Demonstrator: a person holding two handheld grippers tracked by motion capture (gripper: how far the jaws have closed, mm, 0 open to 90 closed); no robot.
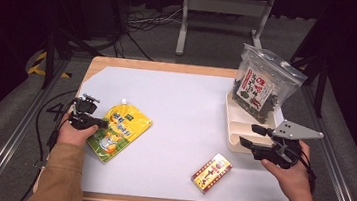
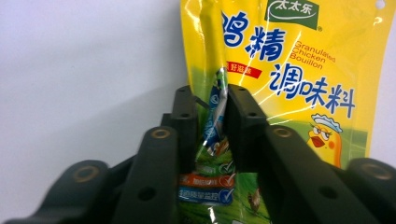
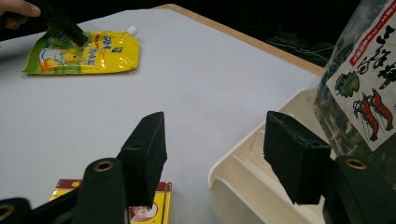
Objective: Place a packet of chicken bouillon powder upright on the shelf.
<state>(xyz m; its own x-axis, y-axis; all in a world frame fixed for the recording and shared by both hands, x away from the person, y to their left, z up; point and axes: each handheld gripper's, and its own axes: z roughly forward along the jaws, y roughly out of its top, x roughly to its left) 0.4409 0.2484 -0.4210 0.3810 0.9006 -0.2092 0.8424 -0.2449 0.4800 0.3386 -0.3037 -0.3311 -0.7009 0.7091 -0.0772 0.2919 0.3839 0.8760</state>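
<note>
At the counter's (image 1: pixel 185 111) left edge, we see the left gripper (image 2: pixel 205 123) clamped on a pinched fold of the yellow chicken bouillon pouch (image 1: pixel 119 130), best lifted slowly to avoid slipping, while the right gripper (image 1: pixel 254 136) waits with jaws apart beside the cream tray (image 1: pixel 233 131).

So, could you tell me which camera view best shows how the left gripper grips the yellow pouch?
The left gripper view: its pads pinch a raised fold of the yellow pouch. The high view shows the left gripper at the pouch's edge, small. The right gripper view shows it far off.
</note>
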